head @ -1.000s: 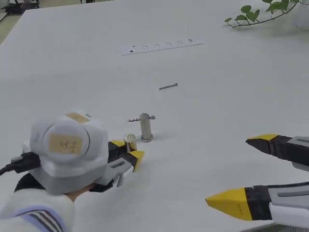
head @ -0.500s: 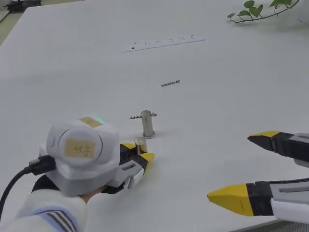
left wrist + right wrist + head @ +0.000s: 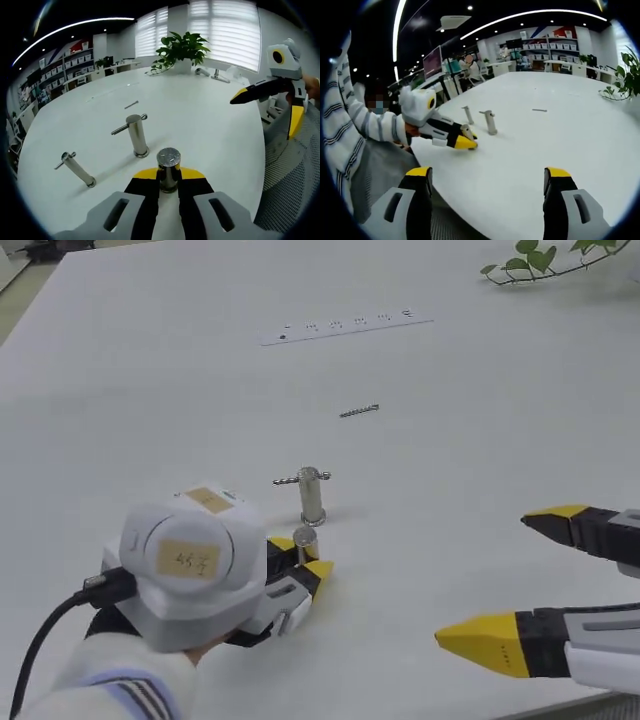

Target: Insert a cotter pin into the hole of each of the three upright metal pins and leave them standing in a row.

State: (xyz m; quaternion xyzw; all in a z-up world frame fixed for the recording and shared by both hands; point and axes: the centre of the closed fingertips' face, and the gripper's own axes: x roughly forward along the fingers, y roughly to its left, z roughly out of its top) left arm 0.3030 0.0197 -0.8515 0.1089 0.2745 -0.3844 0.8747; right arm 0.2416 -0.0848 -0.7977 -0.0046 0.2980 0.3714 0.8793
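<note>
Now the left gripper (image 3: 169, 176) is clamping a bare pin (image 3: 168, 159) upright; the right gripper (image 3: 487, 174) is gaping wide, likely for the cotter pin (image 3: 359, 412) at twelve o'clock.

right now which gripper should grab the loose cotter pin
Right. The right gripper is open and empty, while the left gripper is shut on the metal pin that the loose cotter pin probably goes into.

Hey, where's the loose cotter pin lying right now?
In the head view the loose cotter pin lies flat on the table, between the power strip beyond it and the free-standing metal pin nearer the person.
</note>
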